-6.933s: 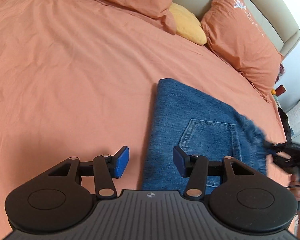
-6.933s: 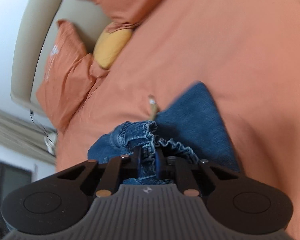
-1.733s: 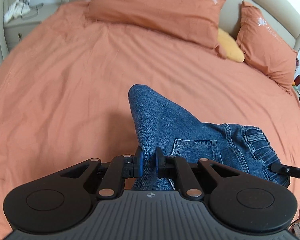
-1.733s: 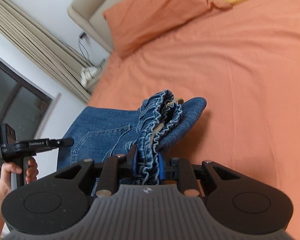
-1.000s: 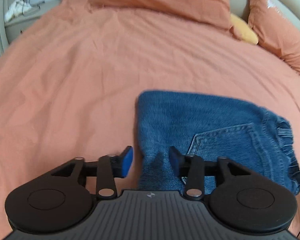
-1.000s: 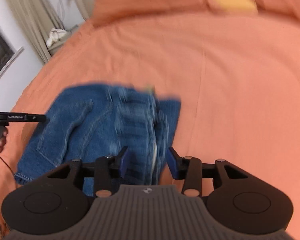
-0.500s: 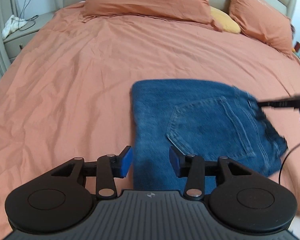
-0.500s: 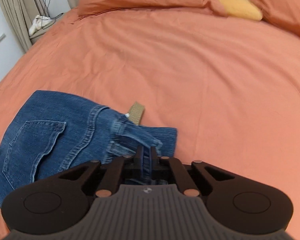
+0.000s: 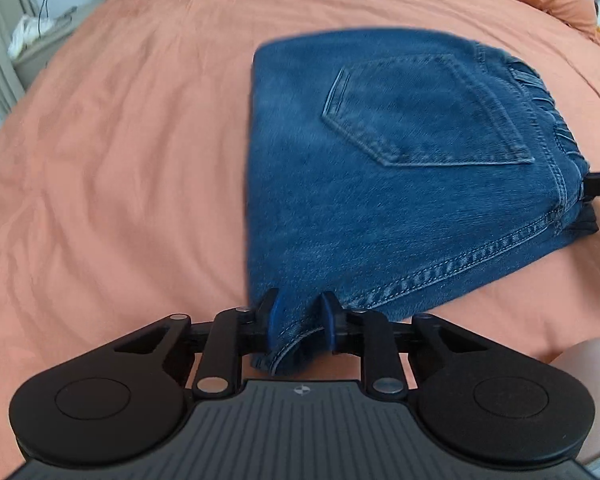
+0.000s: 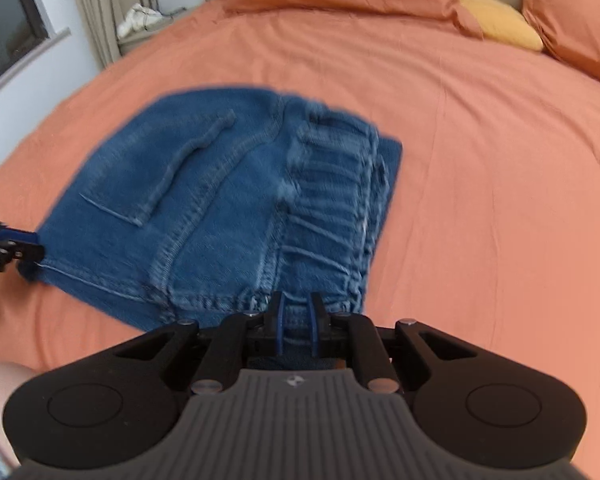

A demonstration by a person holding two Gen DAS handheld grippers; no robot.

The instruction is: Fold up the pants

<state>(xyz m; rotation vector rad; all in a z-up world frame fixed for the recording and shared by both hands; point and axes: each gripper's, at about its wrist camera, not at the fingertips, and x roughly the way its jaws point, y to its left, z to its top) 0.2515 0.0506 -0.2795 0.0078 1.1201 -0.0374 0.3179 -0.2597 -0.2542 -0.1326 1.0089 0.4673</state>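
Folded jeans [image 9: 380, 168] lying on the orange bed [image 9: 120, 160], back pocket up. Left tool [image 9: 301, 322] pinches the near corner; right tool [image 10: 296, 320] pinches the elastic waistband edge. Step in hand: final squaring. Next, probably: release both corners cleanly.

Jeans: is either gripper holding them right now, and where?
Both. The left gripper pinches the near corner of the folded jeans; the right gripper clamps the elastic waistband edge.

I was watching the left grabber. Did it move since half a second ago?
Yes. The left gripper has come forward to the near corner of the jeans on the orange bedspread and shut on the denim; before, it hung open, short of that corner.
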